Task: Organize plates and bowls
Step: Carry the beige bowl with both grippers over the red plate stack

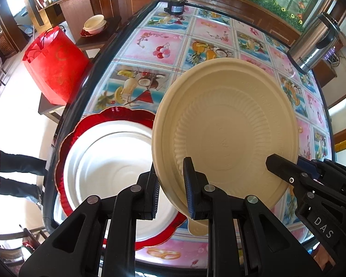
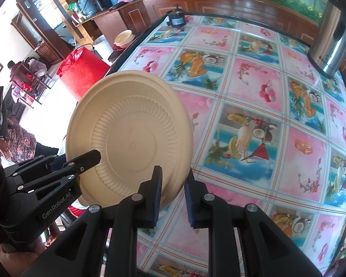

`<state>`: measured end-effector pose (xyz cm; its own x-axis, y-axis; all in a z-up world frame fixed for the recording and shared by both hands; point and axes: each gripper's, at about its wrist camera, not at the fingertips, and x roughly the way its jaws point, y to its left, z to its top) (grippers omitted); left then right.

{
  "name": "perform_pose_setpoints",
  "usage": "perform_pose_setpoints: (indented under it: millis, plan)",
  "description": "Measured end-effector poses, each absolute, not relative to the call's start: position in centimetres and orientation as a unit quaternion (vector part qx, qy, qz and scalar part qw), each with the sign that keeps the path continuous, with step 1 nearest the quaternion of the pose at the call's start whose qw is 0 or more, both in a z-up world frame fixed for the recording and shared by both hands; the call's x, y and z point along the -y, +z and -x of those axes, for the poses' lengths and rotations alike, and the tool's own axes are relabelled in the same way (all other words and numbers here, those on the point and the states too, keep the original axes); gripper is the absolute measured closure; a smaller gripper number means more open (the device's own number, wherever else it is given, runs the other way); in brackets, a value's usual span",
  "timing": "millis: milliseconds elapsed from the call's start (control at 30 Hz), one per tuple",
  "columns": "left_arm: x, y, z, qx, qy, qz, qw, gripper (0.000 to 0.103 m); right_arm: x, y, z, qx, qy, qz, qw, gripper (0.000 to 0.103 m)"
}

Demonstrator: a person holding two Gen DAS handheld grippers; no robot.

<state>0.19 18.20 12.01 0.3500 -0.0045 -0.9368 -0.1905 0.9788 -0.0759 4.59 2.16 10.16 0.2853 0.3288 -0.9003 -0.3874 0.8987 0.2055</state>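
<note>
Both grippers are pinching the rim of the cream plate (image 1: 226,129), left gripper (image 1: 173,189) and right gripper (image 2: 173,196) nearly closed on opposite edges, holding it tilted above the white plate (image 1: 108,159); it looks light, thin, bendable, best gripped at the rim.

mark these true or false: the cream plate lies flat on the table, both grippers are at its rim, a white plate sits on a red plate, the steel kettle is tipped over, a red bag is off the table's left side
1. The cream plate lies flat on the table. False: it is held up, tilted.
2. Both grippers are at its rim. True: the left gripper clamps the rim, and the right gripper has the rim between its fingers.
3. A white plate sits on a red plate. True.
4. The steel kettle is tipped over. False: it stands upright at the table's far right edge.
5. A red bag is off the table's left side. True.
</note>
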Motion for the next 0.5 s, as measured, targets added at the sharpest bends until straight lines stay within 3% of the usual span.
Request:
perform_pose_setpoints:
  millis: [500]
  plan:
    - [-22.7,12.2,1.8,-0.574,0.074,0.094,0.81,0.084,-6.5,10.0,-3.4,-0.562,0.252,0.036,0.787,0.084]
